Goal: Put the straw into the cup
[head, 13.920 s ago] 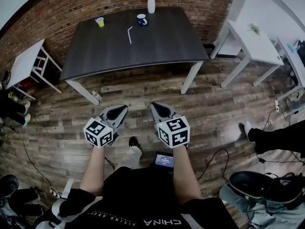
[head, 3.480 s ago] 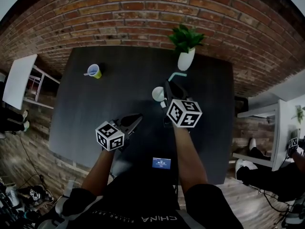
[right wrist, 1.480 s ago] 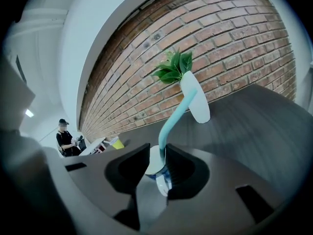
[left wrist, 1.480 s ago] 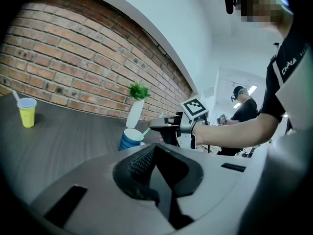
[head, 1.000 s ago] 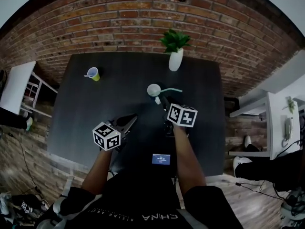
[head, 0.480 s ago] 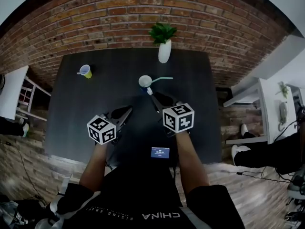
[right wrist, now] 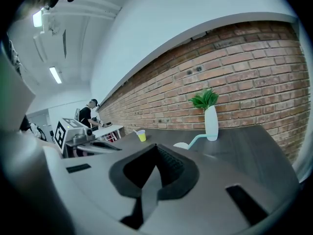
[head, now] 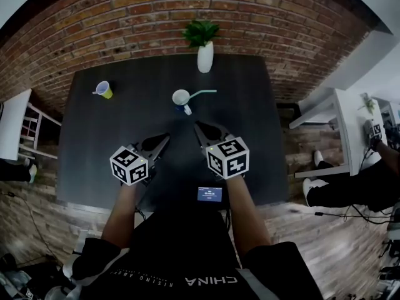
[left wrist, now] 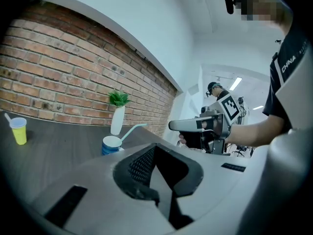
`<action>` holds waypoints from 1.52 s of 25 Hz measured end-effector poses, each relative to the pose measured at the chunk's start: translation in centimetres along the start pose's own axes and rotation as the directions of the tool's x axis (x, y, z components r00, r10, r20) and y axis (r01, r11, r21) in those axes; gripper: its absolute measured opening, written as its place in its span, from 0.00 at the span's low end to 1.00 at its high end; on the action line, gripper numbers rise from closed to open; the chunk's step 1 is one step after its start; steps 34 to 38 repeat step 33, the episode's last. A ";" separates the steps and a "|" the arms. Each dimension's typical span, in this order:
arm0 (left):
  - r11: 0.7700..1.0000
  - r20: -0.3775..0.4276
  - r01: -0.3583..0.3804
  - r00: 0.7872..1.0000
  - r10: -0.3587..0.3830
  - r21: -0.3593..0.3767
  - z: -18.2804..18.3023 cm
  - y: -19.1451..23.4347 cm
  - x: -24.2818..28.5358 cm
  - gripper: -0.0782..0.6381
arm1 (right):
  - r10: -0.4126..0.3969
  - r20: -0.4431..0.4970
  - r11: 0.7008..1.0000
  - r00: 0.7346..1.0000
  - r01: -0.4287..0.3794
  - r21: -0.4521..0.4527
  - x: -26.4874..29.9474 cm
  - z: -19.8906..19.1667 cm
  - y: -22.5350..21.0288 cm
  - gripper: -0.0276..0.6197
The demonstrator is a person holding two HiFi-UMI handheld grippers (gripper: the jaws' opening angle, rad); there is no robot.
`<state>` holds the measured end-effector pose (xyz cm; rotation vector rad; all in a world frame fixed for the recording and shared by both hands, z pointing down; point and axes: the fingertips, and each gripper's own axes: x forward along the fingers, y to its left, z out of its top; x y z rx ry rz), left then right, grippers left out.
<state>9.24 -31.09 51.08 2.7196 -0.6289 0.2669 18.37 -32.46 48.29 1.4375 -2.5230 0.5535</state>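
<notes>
The dark wood-grain desk (head: 125, 136) stands with its far edge against a brick wall (head: 125, 24). 3 things stand on it. A white vase (head: 205, 60) with a green plant (head: 200, 32) is at the far edge. Near it is a blue-and-white cup (head: 181, 97) with a pale green straw (head: 203, 93) leaning out. A yellow cup (head: 105, 90) stands well apart, toward the far left corner.

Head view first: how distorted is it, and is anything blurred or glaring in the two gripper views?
Head view: strong fisheye, the brick wall and table edges bow, corners go dark. Left gripper view: round dark vignette, blue cup and straw fairly sharp, the near foreground soft. Right gripper view: ceiling lights glare at upper left, brick courses curve.
</notes>
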 end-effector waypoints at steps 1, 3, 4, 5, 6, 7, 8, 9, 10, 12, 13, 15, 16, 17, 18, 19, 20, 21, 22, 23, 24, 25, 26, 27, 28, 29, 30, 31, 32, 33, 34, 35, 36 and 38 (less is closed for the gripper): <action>1.000 0.002 -0.001 1.000 0.001 -0.002 0.0 -0.3 0.2 0.11 | 0.000 -0.002 1.000 1.000 0.000 0.000 -0.3 -0.2 -0.1 0.05; 1.000 0.005 -0.004 1.000 0.004 -0.009 -0.2 -0.9 0.6 0.11 | 0.002 -0.009 1.000 1.000 -0.002 -0.002 -1.1 -0.7 -0.3 0.05; 1.000 0.007 -0.007 1.000 0.007 -0.013 -0.4 -1.2 0.8 0.11 | 0.004 -0.012 1.000 1.000 -0.004 -0.005 -1.5 -1.0 -0.4 0.05; 1.000 0.008 -0.009 1.000 0.009 -0.017 -0.6 -1.5 1.1 0.11 | 0.005 -0.016 1.000 1.000 -0.005 -0.007 -1.9 -1.3 -0.6 0.05; 1.000 0.008 -0.012 1.000 0.013 -0.021 -0.7 -1.8 1.3 0.11 | 0.006 -0.018 1.000 1.000 -0.006 -0.008 -2.3 -1.5 -0.8 0.05; 1.000 0.008 -0.017 1.000 0.017 -0.024 -0.9 -2.1 1.6 0.11 | 0.005 -0.021 1.000 1.000 -0.005 -0.009 -2.6 -1.8 -1.1 0.05; 0.999 0.008 -0.022 1.000 0.022 -0.028 -1.1 -2.3 1.8 0.11 | 0.004 -0.024 1.000 1.000 -0.004 -0.009 -2.9 -2.0 -1.4 0.05; 0.999 0.008 -0.028 1.000 0.028 -0.032 -1.3 -2.5 1.9 0.11 | 0.004 -0.029 1.000 1.000 -0.004 -0.011 -3.2 -2.3 -1.6 0.05; 0.999 0.010 -0.035 0.999 0.035 -0.035 -1.4 -2.7 2.0 0.11 | 0.007 -0.033 1.000 0.999 -0.007 -0.012 -3.4 -2.6 -1.7 0.05; 0.998 0.019 -0.050 0.999 0.051 -0.040 -1.5 -3.1 2.2 0.11 | 0.020 -0.034 1.000 0.999 -0.020 -0.012 -3.8 -2.9 -2.0 0.05; 0.997 0.024 -0.057 0.998 0.059 -0.042 -1.4 -3.2 2.3 0.11 | 0.025 -0.033 1.000 0.999 -0.026 -0.012 -3.9 -3.0 -2.1 0.05; 0.997 0.032 -0.073 0.997 0.074 -0.040 -1.3 -3.4 2.4 0.11 | 0.033 -0.030 0.999 0.999 -0.033 -0.014 -4.0 -3.1 -2.4 0.05; 0.996 0.034 -0.082 0.996 0.083 -0.039 -1.3 -3.4 2.5 0.11 | 0.036 -0.029 0.999 0.999 -0.036 -0.015 -4.0 -3.2 -2.6 0.05; 0.995 0.034 -0.091 0.995 0.092 -0.037 -1.5 -3.4 2.5 0.11 | 0.038 -0.028 0.999 0.999 -0.039 -0.016 -4.0 -3.3 -2.7 0.05; 0.994 0.033 -0.099 0.994 0.101 -0.036 -1.6 -3.4 2.5 0.11 | 0.041 -0.027 0.999 0.999 -0.041 -0.018 -3.9 -3.4 -2.8 0.05; 0.993 0.033 -0.108 0.993 0.109 -0.036 -1.8 -3.3 2.4 0.11 | 0.044 -0.026 0.999 0.999 -0.045 -0.019 -3.9 -3.5 -2.8 0.05; 0.992 0.033 -0.117 0.992 0.118 -0.037 -1.9 -3.3 2.3 0.11 | 0.048 -0.024 0.999 0.999 -0.049 -0.021 -3.9 -3.5 -2.8 0.05; 0.991 0.035 -0.125 0.991 0.127 -0.038 -2.0 -3.2 2.2 0.11 | 0.052 -0.022 0.998 0.998 -0.052 -0.023 -3.8 -3.5 -2.7 0.05; 0.990 0.036 -0.133 0.990 0.135 -0.040 -2.0 -3.1 2.1 0.11 | 0.054 -0.020 0.998 0.998 -0.055 -0.025 -3.8 -3.5 -2.8 0.05; 0.989 0.038 -0.141 0.989 0.142 -0.039 -2.0 -3.1 2.0 0.11 | 0.056 -0.018 0.998 0.998 -0.057 -0.027 -3.8 -3.5 -2.8 0.05; 0.988 0.039 -0.147 0.988 0.149 -0.038 -2.0 -3.0 2.0 0.11 | 0.058 -0.016 0.998 0.998 -0.058 -0.028 -3.8 -3.4 -2.8 0.05; 0.988 0.041 -0.152 0.987 0.153 -0.035 -2.0 -3.0 2.0 0.11 | 0.059 -0.013 0.998 0.998 -0.060 -0.028 -3.8 -3.4 -2.9 0.05; 0.987 0.042 -0.155 0.987 0.156 -0.033 -2.0 -3.0 1.9 0.11 | 0.061 -0.011 0.998 0.998 -0.062 -0.028 -3.8 -3.5 -2.9 0.05; 0.987 0.042 -0.157 0.986 0.158 -0.031 -2.1 -3.1 1.9 0.11 | 0.063 -0.010 0.998 0.998 -0.063 -0.028 -3.8 -3.5 -2.9 0.05; 0.987 0.042 -0.158 0.986 0.160 -0.029 -2.1 -3.2 1.9 0.11 | 0.065 -0.009 0.998 0.998 -0.065 -0.027 -3.8 -3.6 -2.9 0.05; 0.987 0.042 -0.159 0.986 0.160 -0.026 -2.1 -3.3 1.9 0.11 | 0.065 -0.008 0.998 0.998 -0.066 -0.025 -3.9 -3.5 -3.0 0.05; 0.987 0.042 -0.159 0.986 0.160 -0.024 -2.1 -3.4 1.9 0.11 | 0.066 -0.006 0.998 0.998 -0.066 -0.023 -4.0 -3.5 -3.1 0.05; 0.987 0.042 -0.158 0.986 0.159 -0.022 -2.1 -3.5 1.9 0.11 | 0.067 -0.004 0.998 0.998 -0.067 -0.022 -4.0 -3.4 -3.1 0.05; 0.987 0.042 -0.157 0.987 0.158 -0.020 -2.0 -3.6 2.0 0.11 | 0.068 -0.002 0.997 0.998 -0.068 -0.021 -4.1 -3.3 -3.2 0.05; 0.988 0.042 -0.156 0.987 0.156 -0.018 -2.0 -3.8 2.0 0.11 | 0.068 0.000 0.997 0.998 -0.068 -0.020 -4.2 -3.2 -3.3 0.05; 0.988 0.042 -0.156 0.987 0.156 -0.018 -2.0 -3.8 2.0 0.11 | 0.068 0.000 0.997 0.998 -0.068 -0.020 -4.2 -3.2 -3.3 0.05; 0.988 0.042 -0.156 0.987 0.156 -0.018 -2.0 -3.8 2.0 0.11 | 0.068 0.000 0.997 0.998 -0.068 -0.020 -4.2 -3.2 -3.3 0.05; 0.988 0.042 -0.156 0.987 0.156 -0.018 -2.0 -3.8 2.0 0.11 | 0.068 0.000 0.997 0.998 -0.068 -0.020 -4.2 -3.2 -3.3 0.05; 0.988 0.042 -0.156 0.987 0.156 -0.018 -2.0 -3.8 2.0 0.11 | 0.068 0.000 0.997 0.998 -0.068 -0.020 -4.2 -3.2 -3.3 0.05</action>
